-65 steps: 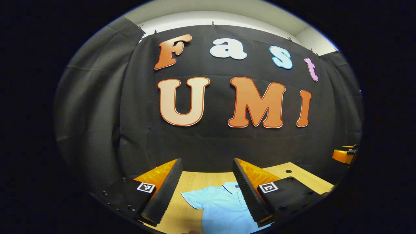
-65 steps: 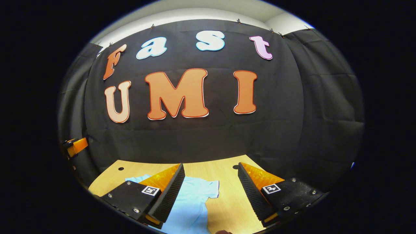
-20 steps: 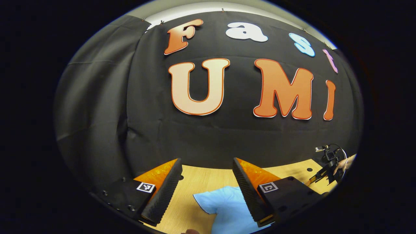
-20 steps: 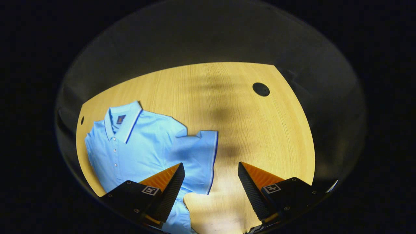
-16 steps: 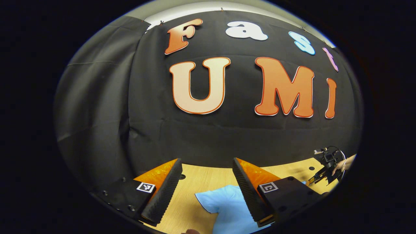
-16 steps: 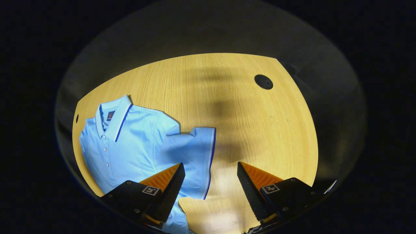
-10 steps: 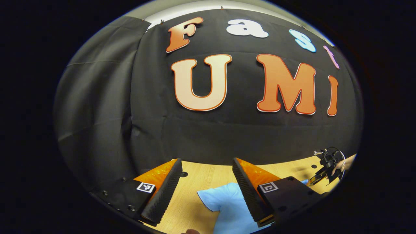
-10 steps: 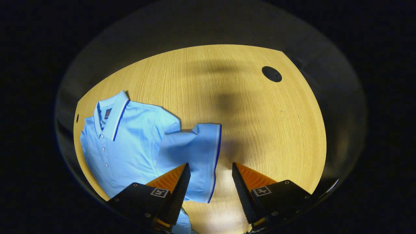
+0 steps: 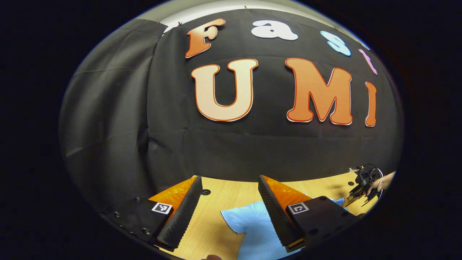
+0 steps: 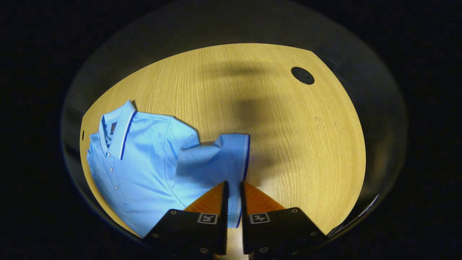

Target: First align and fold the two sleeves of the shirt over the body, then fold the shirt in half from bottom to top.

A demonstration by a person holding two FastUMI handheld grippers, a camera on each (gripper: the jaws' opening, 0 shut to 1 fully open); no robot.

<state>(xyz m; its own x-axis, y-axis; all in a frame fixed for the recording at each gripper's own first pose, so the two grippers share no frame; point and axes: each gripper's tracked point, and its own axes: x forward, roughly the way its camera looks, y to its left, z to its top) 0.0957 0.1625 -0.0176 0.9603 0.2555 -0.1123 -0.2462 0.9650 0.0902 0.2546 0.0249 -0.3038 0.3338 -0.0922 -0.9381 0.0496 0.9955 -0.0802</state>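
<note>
In the right gripper view the right hand-held gripper (image 10: 232, 187) is pinching the sleeve (image 10: 220, 159) cuff at lower centre, nearly closed on it; the shirt (image 10: 144, 162) body is lying to its left on the bench (image 10: 288, 137); the left hand-held gripper (image 9: 229, 202) is hanging wide above the other sleeve.

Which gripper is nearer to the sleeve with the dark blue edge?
Right. The right gripper has its fingers almost closed around the trimmed cuff of that sleeve. The left gripper hangs open over the shirt's other sleeve.
</note>
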